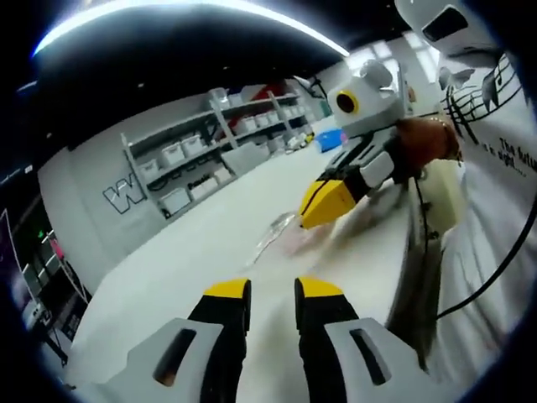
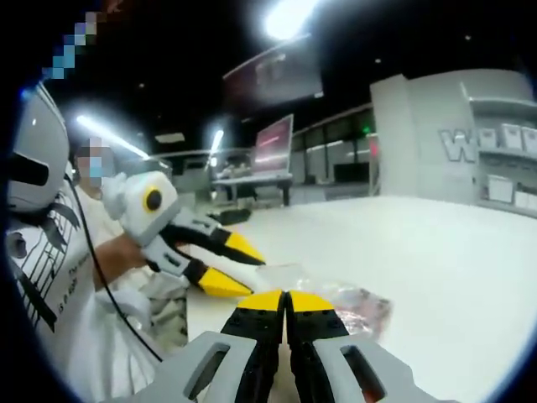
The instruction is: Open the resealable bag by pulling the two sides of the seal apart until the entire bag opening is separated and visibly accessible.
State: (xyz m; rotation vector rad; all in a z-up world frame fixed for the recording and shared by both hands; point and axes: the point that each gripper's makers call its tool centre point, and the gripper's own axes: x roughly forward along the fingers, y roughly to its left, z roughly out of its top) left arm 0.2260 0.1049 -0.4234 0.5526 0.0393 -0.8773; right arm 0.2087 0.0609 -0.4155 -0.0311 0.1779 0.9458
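Clearly, in the left gripper view the left gripper [image 1: 273,290] hangs narrowly parted and empty above the table [image 1: 193,243], while the clear resealable bag [image 1: 281,235] lies ahead beneath the right gripper [image 1: 323,206]. Seen from the right gripper view, the right gripper's jaws meet at the bag's near edge, whether pinching it I cannot tell; the left should take the opposite lip before pulling.

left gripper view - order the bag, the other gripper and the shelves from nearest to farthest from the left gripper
1. The resealable bag, clear, lying on the white table just ahead of the left gripper.
2. The right gripper, coming in from the right, its yellow tips at the bag's far edge.
3. The shelves of bins along the back wall, well beyond the table.
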